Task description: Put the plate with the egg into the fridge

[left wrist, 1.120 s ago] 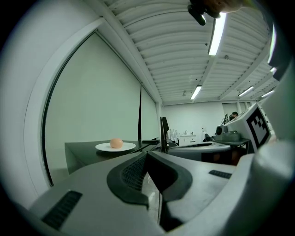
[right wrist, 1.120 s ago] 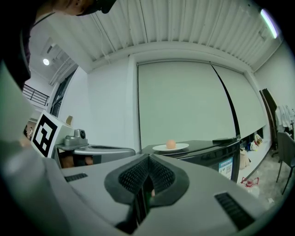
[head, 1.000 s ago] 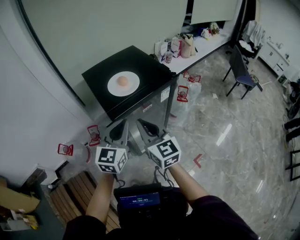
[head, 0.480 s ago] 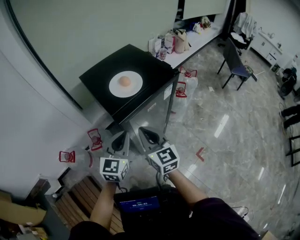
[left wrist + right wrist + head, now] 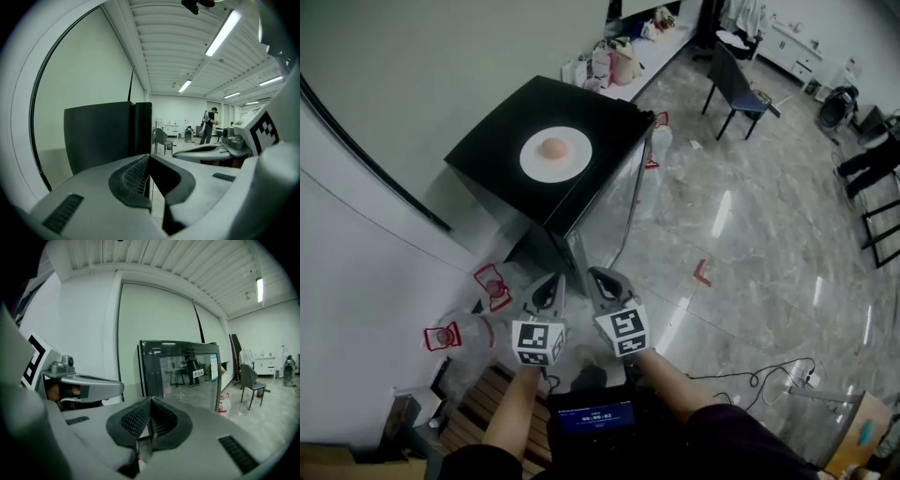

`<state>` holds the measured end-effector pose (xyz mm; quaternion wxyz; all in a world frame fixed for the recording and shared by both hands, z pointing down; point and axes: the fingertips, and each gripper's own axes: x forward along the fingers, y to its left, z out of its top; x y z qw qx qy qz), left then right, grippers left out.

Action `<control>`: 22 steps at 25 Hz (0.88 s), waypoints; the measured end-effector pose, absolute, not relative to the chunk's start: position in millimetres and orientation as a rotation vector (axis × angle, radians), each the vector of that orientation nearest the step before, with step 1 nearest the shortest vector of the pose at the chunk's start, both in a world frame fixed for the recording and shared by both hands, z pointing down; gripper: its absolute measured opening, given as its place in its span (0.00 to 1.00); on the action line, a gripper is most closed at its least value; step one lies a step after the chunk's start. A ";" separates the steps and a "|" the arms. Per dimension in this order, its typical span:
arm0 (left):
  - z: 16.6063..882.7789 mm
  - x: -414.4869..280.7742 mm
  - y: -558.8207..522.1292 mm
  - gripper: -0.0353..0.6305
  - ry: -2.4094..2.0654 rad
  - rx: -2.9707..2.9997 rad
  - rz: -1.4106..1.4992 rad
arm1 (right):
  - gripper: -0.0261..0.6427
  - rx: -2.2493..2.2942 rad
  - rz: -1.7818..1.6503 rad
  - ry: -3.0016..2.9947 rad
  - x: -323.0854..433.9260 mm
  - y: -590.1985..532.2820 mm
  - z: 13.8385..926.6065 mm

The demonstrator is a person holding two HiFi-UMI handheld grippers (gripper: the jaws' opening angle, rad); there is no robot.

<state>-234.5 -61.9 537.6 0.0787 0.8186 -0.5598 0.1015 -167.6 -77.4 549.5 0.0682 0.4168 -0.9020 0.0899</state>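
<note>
Egg (image 5: 553,147) on plate (image 5: 577,161) atop fridge (image 5: 492,141): head view only | left gripper (image 5: 556,279), right gripper (image 5: 597,275): fingers pressed together, empty

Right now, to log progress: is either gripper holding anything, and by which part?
Nothing is held. The left gripper and right gripper are both shut and empty; the plate with the egg sits on the fridge.

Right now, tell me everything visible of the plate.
The plate is white, round and shallow, with a smooth surface; whether it is ceramic or plastic can't be told. It lies flat near the middle of the fridge's black top. One pale brown egg rests at about its centre. Nothing else touches it, and it looks whole and clean. Only the head view shows it.
</note>
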 end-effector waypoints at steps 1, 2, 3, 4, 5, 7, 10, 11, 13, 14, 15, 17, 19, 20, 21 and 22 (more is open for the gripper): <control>540.5 -234.9 -63.5 0.07 -1.653 2.477 0.301 | 0.05 1.282 0.269 -2.698 -170.5 -76.3 556.3; 543.6 -235.6 -65.4 0.07 -1.633 2.499 0.296 | 0.05 1.300 0.268 -2.684 -174.1 -75.7 562.8; 547.2 -236.0 -67.1 0.07 -1.613 2.517 0.295 | 0.05 1.315 0.271 -2.671 -177.5 -75.5 569.5; 551.0 -236.1 -68.5 0.07 -1.596 2.532 0.299 | 0.05 1.327 0.279 -2.654 -180.4 -75.5 576.6; 554.6 -236.2 -70.0 0.07 -1.582 2.546 0.305 | 0.05 1.338 0.292 -2.633 -182.9 -76.2 584.1; 560.0 -239.3 -74.5 0.07 -1.576 2.561 0.313 | 0.05 1.360 0.328 -2.580 -187.0 -81.1 599.3; 562.1 -249.9 -80.6 0.07 -1.583 2.563 0.289 | 0.18 1.394 0.367 -2.504 -193.4 -91.9 619.9; 561.3 -253.4 -81.4 0.07 -1.585 2.564 0.286 | 0.22 1.403 0.366 -2.482 -196.0 -95.6 626.1; 558.5 -260.2 -80.6 0.07 -1.593 2.559 0.280 | 0.24 1.424 0.345 -2.433 -200.3 -103.5 637.8; 557.4 -263.8 -79.2 0.07 -1.599 2.553 0.276 | 0.24 1.446 0.337 -2.405 -201.1 -107.6 642.7; 557.0 -267.4 -77.5 0.07 -1.603 2.548 0.273 | 0.24 1.478 0.335 -2.375 -200.8 -111.6 645.9; 558.1 -274.3 -74.2 0.07 -1.604 2.543 0.277 | 0.24 1.547 0.332 -2.327 -200.8 -118.3 647.2; 559.7 -280.0 -71.7 0.07 -1.604 2.538 0.284 | 0.24 1.601 0.304 -2.302 -202.7 -120.8 645.5; 560.4 -282.1 -70.4 0.07 -1.605 2.535 0.285 | 0.24 1.622 0.280 -2.293 -203.1 -120.5 645.1; 561.4 -283.6 -69.1 0.07 -1.604 2.533 0.286 | 0.24 1.638 0.258 -2.284 -203.1 -120.1 645.3; 563.0 -284.8 -68.1 0.07 -1.602 2.532 0.287 | 0.24 1.651 0.243 -2.274 -203.0 -120.0 645.7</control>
